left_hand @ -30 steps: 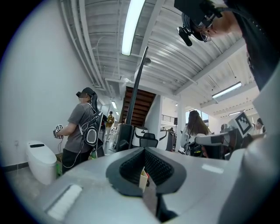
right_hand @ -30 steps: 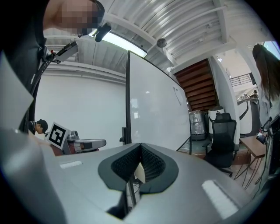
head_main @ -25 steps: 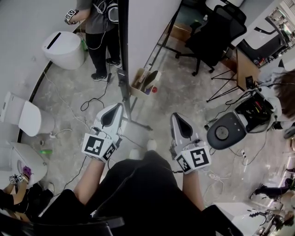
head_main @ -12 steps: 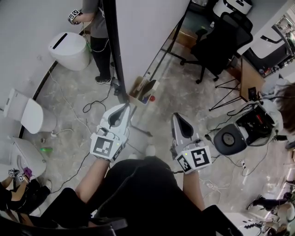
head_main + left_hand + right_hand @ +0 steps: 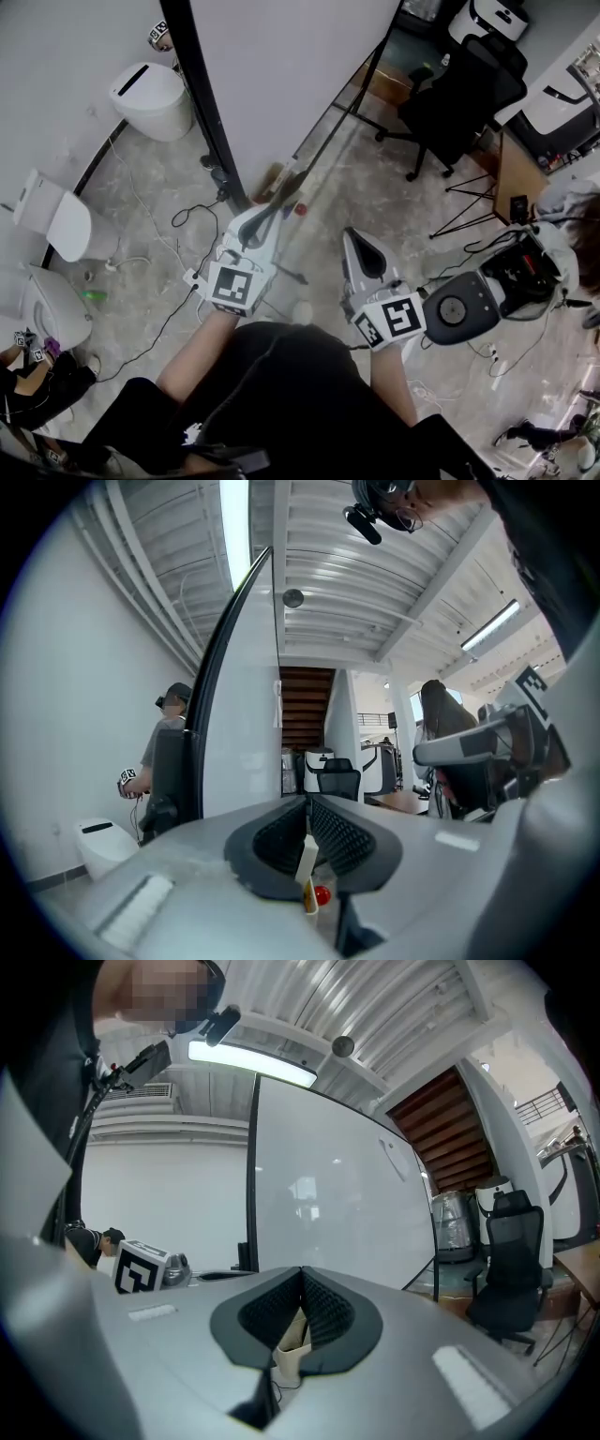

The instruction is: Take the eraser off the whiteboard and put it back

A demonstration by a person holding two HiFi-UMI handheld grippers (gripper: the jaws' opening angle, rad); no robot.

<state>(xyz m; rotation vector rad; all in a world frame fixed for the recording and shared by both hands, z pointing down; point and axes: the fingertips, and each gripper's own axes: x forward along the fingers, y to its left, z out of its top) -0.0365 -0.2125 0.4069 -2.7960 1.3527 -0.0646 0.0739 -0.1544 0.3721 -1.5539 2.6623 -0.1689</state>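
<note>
Head view: both grippers are held out level above the floor. The left gripper (image 5: 268, 210) is pointed toward the foot of the whiteboard (image 5: 281, 75), where a tan box (image 5: 279, 180) is parked. The right gripper (image 5: 356, 234) is carried alongside, apart from the left one.

Left gripper view: the jaws are opening, though the tips are seen all but touching, and nothing is gripped between them. The box and a red ball (image 5: 322, 894) are glimpsed beyond the tips.

Right gripper view: the jaws are pressed together with nothing clamped, and the background is filled by the whiteboard's face. The eraser cannot be made out in any view.
</note>
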